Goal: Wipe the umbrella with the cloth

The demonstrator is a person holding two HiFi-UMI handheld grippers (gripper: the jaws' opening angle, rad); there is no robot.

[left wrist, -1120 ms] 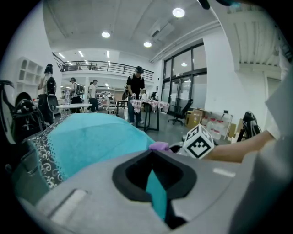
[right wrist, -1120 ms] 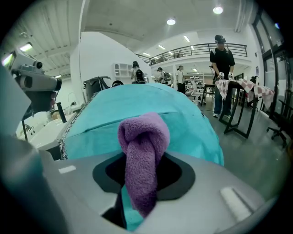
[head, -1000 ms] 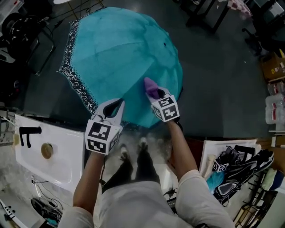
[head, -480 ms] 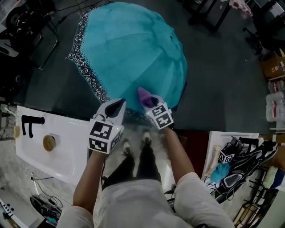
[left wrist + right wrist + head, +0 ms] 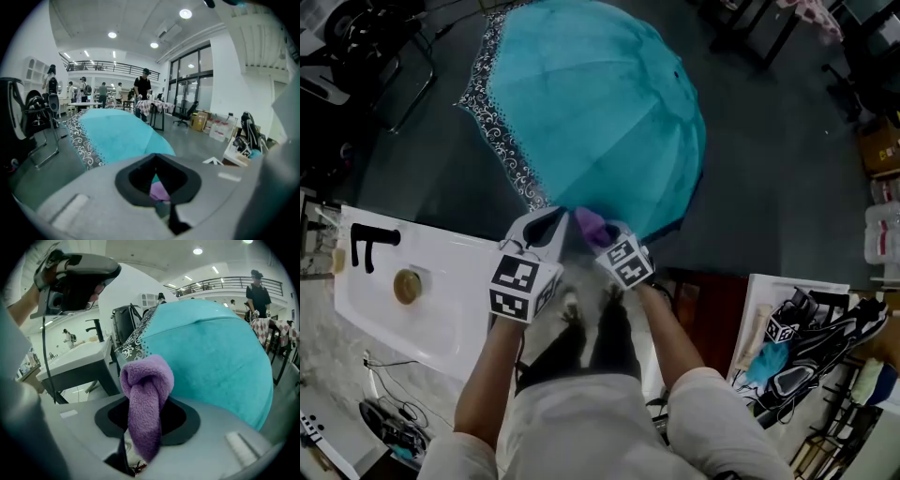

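Observation:
The open teal umbrella [image 5: 591, 103] with a black-and-white patterned hem lies on the dark floor; it also fills much of the right gripper view [image 5: 220, 352] and shows in the left gripper view [image 5: 117, 136]. A folded purple cloth [image 5: 589, 223] [image 5: 146, 399] sticks out of my right gripper [image 5: 598, 234], which is shut on it at the umbrella's near rim. My left gripper [image 5: 548, 223] sits just left of it by the patterned hem, jaws shut with nothing seen between them. Past those jaws a bit of the purple cloth [image 5: 159, 190] shows.
A white counter [image 5: 441, 319] with a black fixture and a brass disc [image 5: 406, 286] stands at the left. Black-and-white gear [image 5: 806, 347] lies at the right. Chair legs [image 5: 403, 84] stand beyond the umbrella's left side. Several people [image 5: 143, 91] stand far off.
My right gripper has slid the cloth down the canopy to its near rim, closer to the left gripper. The left gripper has stayed by the hem. The view has shifted.

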